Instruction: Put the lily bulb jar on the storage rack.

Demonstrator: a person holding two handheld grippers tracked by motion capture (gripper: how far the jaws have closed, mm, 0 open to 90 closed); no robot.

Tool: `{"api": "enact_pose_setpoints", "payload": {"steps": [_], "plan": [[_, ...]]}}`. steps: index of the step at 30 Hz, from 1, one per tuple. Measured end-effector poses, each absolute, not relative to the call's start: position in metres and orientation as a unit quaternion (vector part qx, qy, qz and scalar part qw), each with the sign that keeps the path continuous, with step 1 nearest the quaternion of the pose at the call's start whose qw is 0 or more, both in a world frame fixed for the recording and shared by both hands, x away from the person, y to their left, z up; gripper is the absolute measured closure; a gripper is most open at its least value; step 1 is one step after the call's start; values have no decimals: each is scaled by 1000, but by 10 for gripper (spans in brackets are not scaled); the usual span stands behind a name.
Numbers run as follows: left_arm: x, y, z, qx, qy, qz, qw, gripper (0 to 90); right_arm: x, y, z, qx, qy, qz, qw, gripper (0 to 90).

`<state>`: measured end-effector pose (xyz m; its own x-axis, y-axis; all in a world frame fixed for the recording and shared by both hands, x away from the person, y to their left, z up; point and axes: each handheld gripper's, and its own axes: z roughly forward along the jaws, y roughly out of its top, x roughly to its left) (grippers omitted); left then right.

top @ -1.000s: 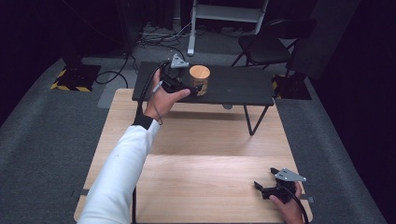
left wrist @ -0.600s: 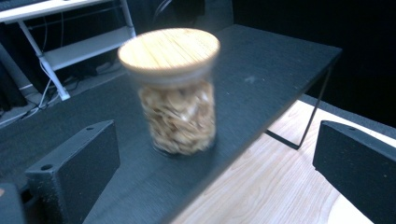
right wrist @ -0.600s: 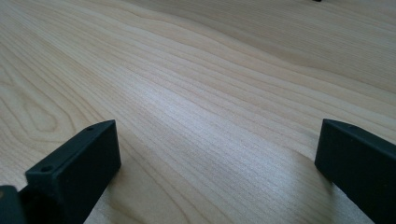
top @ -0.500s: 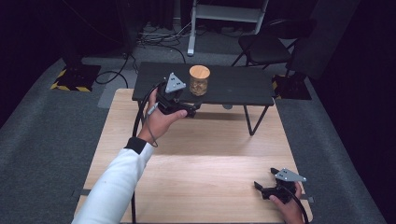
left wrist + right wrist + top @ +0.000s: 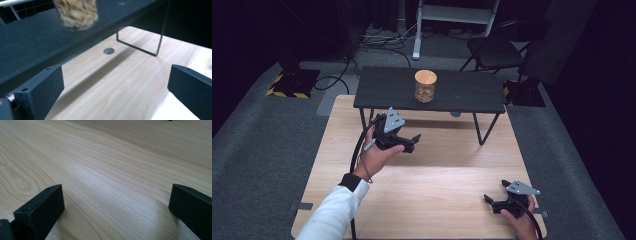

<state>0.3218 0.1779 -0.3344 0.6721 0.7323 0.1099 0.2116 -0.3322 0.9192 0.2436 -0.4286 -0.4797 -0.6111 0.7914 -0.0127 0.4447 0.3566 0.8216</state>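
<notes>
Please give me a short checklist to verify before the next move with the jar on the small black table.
1. Jar stands upright on the black table: ok.
2. Wooden lid sits on the jar: ok.
3. Left gripper is open and holds nothing, jaws wide apart in the left gripper view: ok.
4. Left gripper is apart from the jar, over the wooden table in front of the black table: ok.
5. Right gripper is open and low over the wooden table, near its front right corner: ok.
6. Lid closed tightly: cannot tell.
</notes>
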Motion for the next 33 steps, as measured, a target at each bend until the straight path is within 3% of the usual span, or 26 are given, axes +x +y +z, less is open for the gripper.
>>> {"api": "enact_pose_setpoints", "payload": {"steps": [12,33], "plan": [[294,189,-383,780,311,255,479,5,244,-429,-480,388,797,414,210,0],[258,203,-468,802,346,189,448,12,243,-429,-480,387,797,414,209,0]]}}
